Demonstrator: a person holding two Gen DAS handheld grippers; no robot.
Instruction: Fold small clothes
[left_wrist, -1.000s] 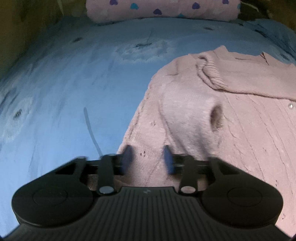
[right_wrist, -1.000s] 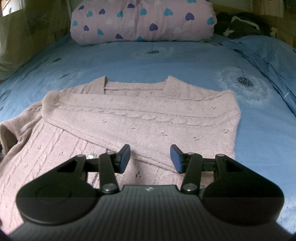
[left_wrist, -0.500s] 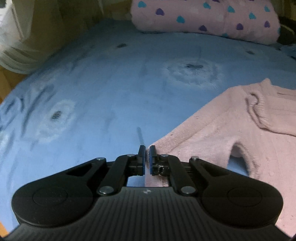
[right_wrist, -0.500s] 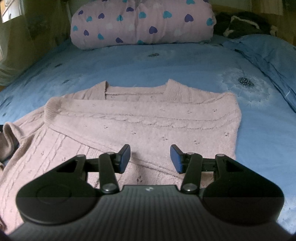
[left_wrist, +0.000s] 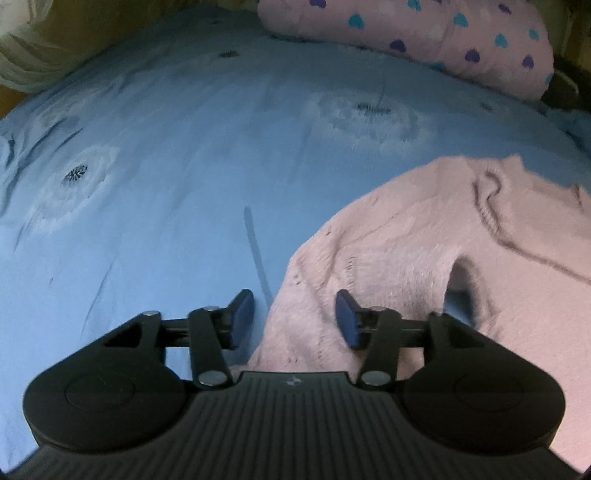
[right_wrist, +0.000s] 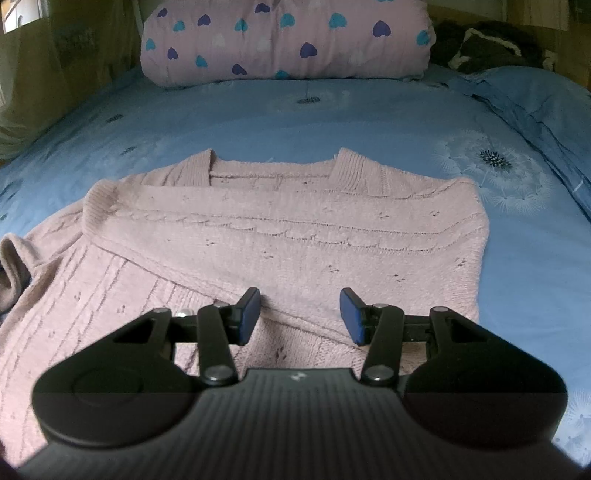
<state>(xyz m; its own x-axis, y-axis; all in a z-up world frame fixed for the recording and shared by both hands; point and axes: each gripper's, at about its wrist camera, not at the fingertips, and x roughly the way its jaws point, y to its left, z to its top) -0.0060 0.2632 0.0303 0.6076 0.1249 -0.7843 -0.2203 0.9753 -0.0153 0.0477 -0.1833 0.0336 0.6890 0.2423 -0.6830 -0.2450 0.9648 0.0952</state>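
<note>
Blue bedsheet (right_wrist: 258, 122) with dandelion print covers the bed ahead of each hand-held gripper. Pink heart-print pillow (right_wrist: 288, 40) at far end, straight ahead. Dark bundle (right_wrist: 487, 44) far ahead-right. Pale curtain (left_wrist: 29, 48) far ahead-left.

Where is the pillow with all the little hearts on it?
The heart pillow lies at the far end of the blue bed, top centre in the right wrist view, beyond the pink sweater and beside a dark bundle.
</note>
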